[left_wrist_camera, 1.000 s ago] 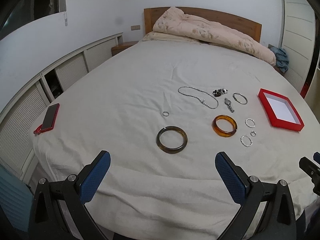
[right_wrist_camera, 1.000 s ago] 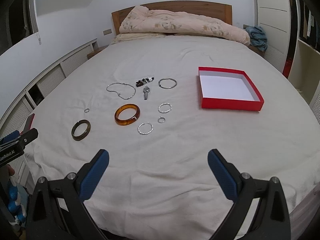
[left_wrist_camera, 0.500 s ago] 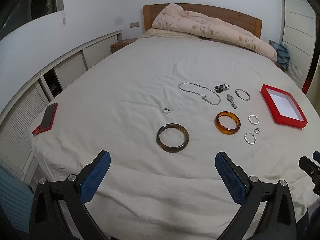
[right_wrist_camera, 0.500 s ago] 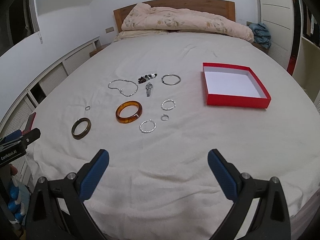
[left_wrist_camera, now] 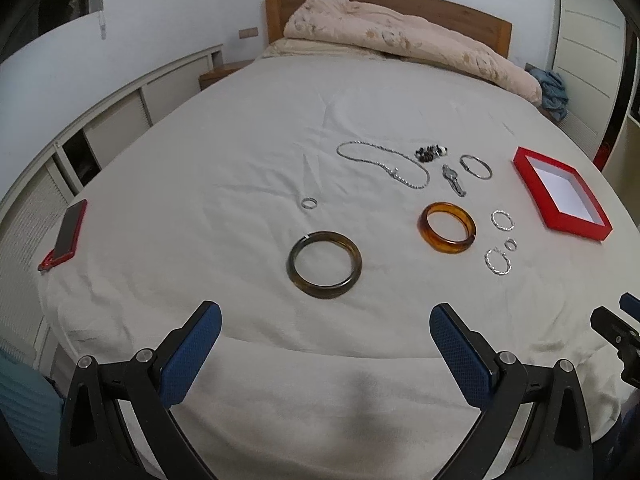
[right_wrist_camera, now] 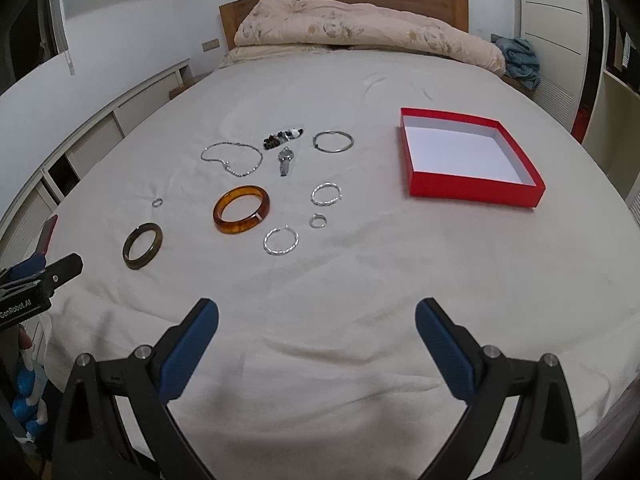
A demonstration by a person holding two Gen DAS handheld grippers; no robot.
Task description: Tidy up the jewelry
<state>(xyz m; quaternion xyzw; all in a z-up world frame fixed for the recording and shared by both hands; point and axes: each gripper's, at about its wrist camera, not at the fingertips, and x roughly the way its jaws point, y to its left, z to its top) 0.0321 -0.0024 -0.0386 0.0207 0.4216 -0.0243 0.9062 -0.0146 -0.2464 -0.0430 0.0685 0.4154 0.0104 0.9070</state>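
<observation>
Jewelry lies spread on the white bed sheet. A dark olive bangle (left_wrist_camera: 324, 265) (right_wrist_camera: 143, 245) is nearest, an amber bangle (left_wrist_camera: 447, 227) (right_wrist_camera: 241, 209) to its right. Beyond them lie a silver chain necklace (left_wrist_camera: 384, 164) (right_wrist_camera: 232, 159), a bead bracelet (left_wrist_camera: 430, 153) (right_wrist_camera: 283, 138), a watch (left_wrist_camera: 454, 180) (right_wrist_camera: 285, 161), a thin silver bangle (left_wrist_camera: 475, 166) (right_wrist_camera: 333, 142) and several silver rings and hoops (left_wrist_camera: 498, 261) (right_wrist_camera: 281, 241). An empty red box (left_wrist_camera: 562, 192) (right_wrist_camera: 470, 156) sits at the right. My left gripper (left_wrist_camera: 325, 334) and right gripper (right_wrist_camera: 317, 324) both stand open over the bed's near edge, holding nothing.
A phone in a red case (left_wrist_camera: 68, 233) lies at the bed's left edge. A bunched floral duvet (right_wrist_camera: 360, 26) fills the head of the bed. White cabinets (left_wrist_camera: 120, 112) run along the left wall; a blue cloth (right_wrist_camera: 518, 60) lies at the far right.
Both grippers have moved forward toward the jewelry, so the bangles and the red box look slightly larger and nearer. Nothing on the bed has shifted.
</observation>
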